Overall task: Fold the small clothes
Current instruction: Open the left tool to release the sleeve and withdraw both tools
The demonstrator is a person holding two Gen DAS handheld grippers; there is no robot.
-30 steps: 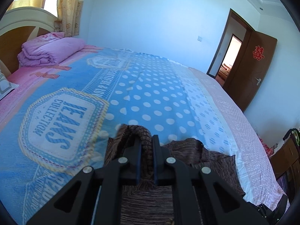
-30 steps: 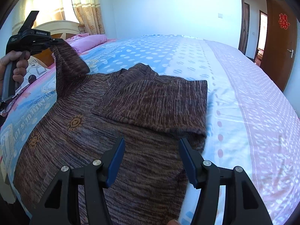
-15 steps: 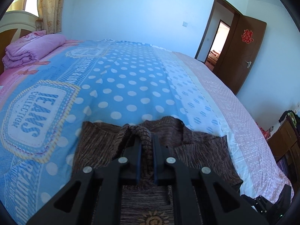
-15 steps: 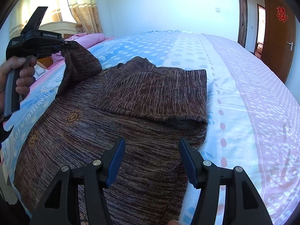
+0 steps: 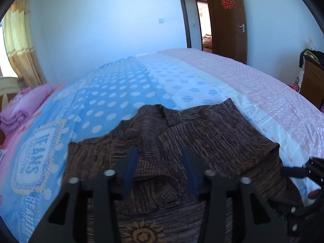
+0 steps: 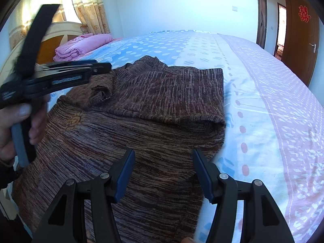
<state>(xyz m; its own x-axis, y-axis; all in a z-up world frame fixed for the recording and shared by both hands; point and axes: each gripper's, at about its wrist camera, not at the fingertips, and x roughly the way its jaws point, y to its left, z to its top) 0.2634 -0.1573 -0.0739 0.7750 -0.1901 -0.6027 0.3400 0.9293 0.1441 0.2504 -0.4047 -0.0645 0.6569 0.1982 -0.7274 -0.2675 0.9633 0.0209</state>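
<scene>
The brown knitted sweater [image 6: 154, 109] lies flat on the bed [image 6: 263, 101], its long axis running away from the person toward the far wall, collar end farthest and hem nearest. Both sleeves now sit folded in over the chest: the right sleeve [image 6: 172, 93] forms a neat flat panel, while the left sleeve [image 5: 145, 162] lies rumpled just ahead of the left tool [image 5: 160, 170]. That tool's jaws have just been opening; they stand apart with the sleeve cloth lying loose between and below them, not pinched. The right tool [image 6: 163, 174] hangs above the lower body of the sweater, jaws apart and gripping nothing, the cloth beneath them untouched. In the right wrist view the left tool shows at the left edge, held in a hand [image 6: 18, 125], over the sweater's left shoulder. The next fold probably turns on the long axis: the hem, near both tools, likely has to travel away from the person up toward the collar. The right tool sits nearer the hem's right corner; the left tool would need to draw back toward the person to reach the left corner.
</scene>
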